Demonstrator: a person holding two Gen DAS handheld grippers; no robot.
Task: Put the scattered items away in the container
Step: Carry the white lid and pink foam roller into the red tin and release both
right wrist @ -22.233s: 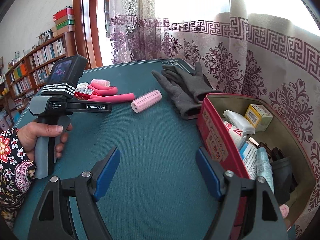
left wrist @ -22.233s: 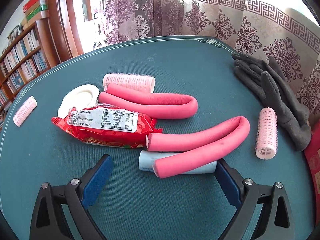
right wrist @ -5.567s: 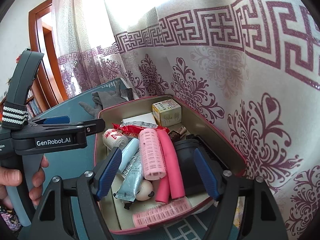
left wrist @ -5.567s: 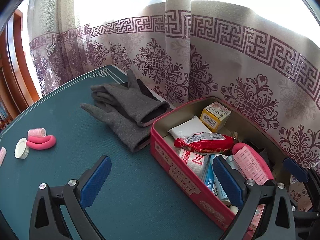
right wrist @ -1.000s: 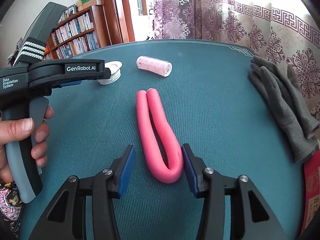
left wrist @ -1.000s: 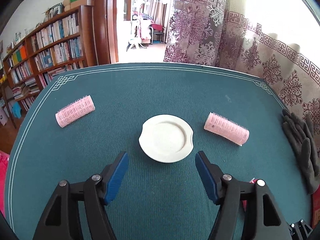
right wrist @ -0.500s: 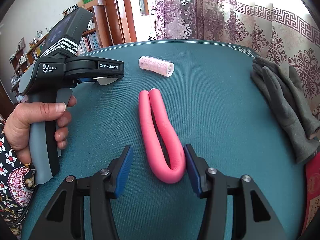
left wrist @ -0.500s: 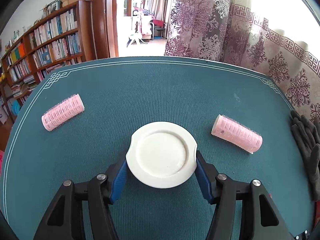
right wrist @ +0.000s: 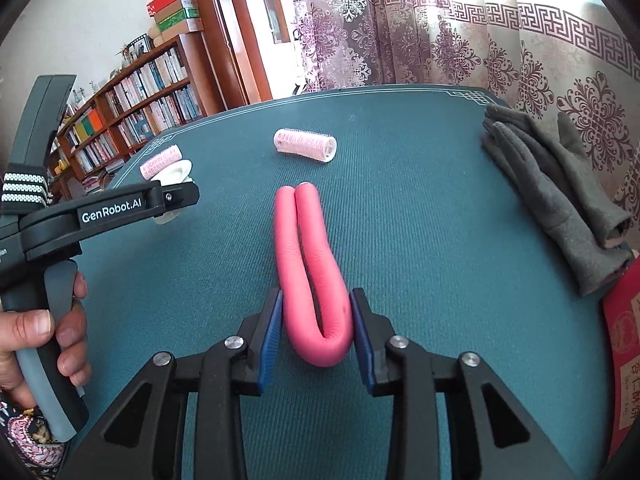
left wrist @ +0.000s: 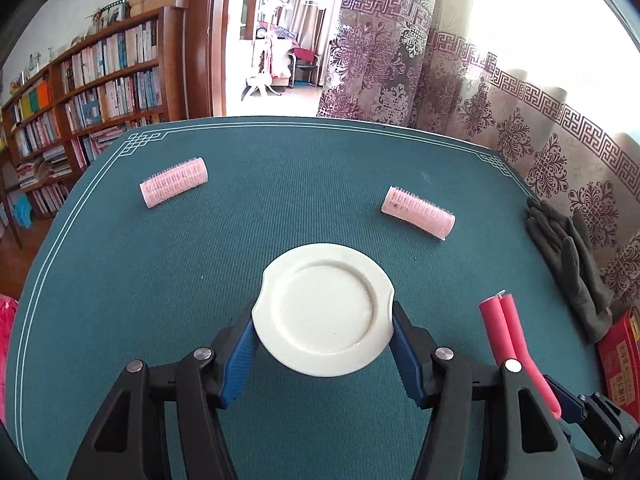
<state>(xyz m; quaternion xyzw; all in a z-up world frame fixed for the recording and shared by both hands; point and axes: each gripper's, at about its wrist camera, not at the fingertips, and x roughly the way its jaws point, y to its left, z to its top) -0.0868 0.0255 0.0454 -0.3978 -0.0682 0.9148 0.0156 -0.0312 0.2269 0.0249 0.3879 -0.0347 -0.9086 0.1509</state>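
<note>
My left gripper [left wrist: 322, 338] is shut on a round white lid [left wrist: 323, 307]; both blue pads touch its rim. It seems slightly raised off the green table [left wrist: 280, 208]. My right gripper [right wrist: 316, 322] is shut on the bent end of a folded pink foam roller [right wrist: 310, 264], which also shows in the left wrist view [left wrist: 505, 330]. Two pink hair curlers lie loose: one far left [left wrist: 174, 182], one far right [left wrist: 418, 212]. The red container [left wrist: 622, 352] shows only as a corner at the right edge.
Grey gloves [right wrist: 560, 184] lie at the table's right side beside the red container [right wrist: 624, 352]. The left gripper's body and the hand holding it [right wrist: 52, 280] fill the left of the right wrist view. A bookshelf [left wrist: 80, 92] and patterned curtain [left wrist: 520, 120] stand behind the table.
The left jaws have closed on the white lid and the view has risen a little. The right jaws have closed on the bend of the pink foam roller.
</note>
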